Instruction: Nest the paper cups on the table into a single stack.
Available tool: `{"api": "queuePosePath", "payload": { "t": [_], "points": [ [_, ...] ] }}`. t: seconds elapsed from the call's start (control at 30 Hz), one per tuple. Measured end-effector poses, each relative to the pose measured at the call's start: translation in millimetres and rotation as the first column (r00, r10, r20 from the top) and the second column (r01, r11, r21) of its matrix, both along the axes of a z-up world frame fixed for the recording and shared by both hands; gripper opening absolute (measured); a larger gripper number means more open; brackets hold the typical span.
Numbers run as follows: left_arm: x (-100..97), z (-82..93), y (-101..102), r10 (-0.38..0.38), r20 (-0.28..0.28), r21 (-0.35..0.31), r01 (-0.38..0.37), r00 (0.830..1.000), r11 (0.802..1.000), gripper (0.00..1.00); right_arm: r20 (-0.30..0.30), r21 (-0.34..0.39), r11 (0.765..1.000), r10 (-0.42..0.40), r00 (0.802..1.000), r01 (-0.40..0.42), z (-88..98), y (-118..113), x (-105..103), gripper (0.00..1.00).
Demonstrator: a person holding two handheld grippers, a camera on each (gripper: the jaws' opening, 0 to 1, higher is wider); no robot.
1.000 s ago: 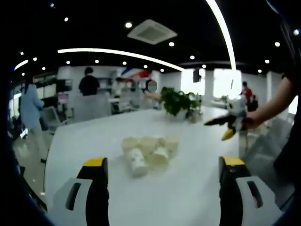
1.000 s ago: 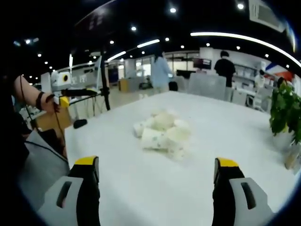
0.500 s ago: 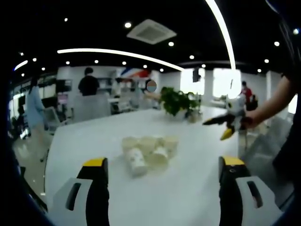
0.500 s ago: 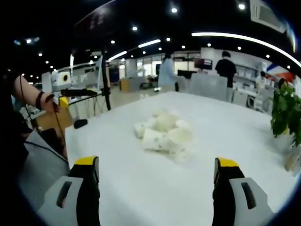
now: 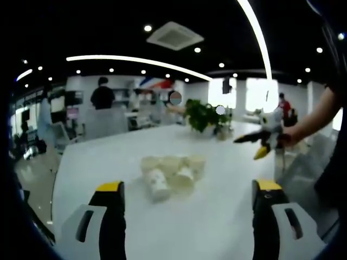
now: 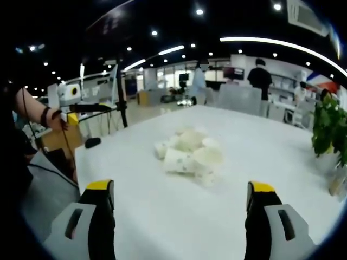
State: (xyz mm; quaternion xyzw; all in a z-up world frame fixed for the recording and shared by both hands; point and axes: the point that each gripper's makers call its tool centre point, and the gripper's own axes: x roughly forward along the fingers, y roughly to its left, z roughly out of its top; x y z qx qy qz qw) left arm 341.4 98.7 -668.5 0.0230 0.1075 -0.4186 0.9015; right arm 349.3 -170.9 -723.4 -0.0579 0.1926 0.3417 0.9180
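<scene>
Several white paper cups (image 5: 171,173) lie loose in a small cluster in the middle of the white table (image 5: 217,216), some upright, some on their sides. The same cup cluster (image 6: 190,155) appears ahead in the right gripper view. My left gripper (image 5: 187,214) is open, jaws wide apart, short of the cups with nothing between them. My right gripper (image 6: 181,211) is open too, held back from the cluster. The right gripper (image 5: 261,143) also shows at the right in the left gripper view, held in a hand; the left gripper (image 6: 76,103) shows at the left in the right gripper view.
A potted green plant (image 5: 205,116) stands at the table's far side, seen again as a plant (image 6: 328,130) at the right. A small dark object (image 6: 92,142) lies near the table's left edge. People and office desks stand beyond the table.
Both grippers and the cups stay as they were. A person in the background has walked a little.
</scene>
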Motion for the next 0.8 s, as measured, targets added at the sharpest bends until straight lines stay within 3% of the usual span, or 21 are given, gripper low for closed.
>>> {"api": "queuePosePath", "payload": {
  "t": [0.6,0.8],
  "points": [
    [2.3,1.7,2.9,0.007,0.0,-0.01,-0.007,1.0,1.0,0.96,0.03,-0.011,1.0,0.0,1.0,0.0,7.5,-0.8,11.3,1.0],
    [0.4,-3.5,4.5,0.009,-0.017,-0.007,-0.009,1.0,1.0,0.96,0.049,-0.018,1.0,-0.012,0.999,0.013,14.1,-5.6,26.2,0.96]
  ]
}}
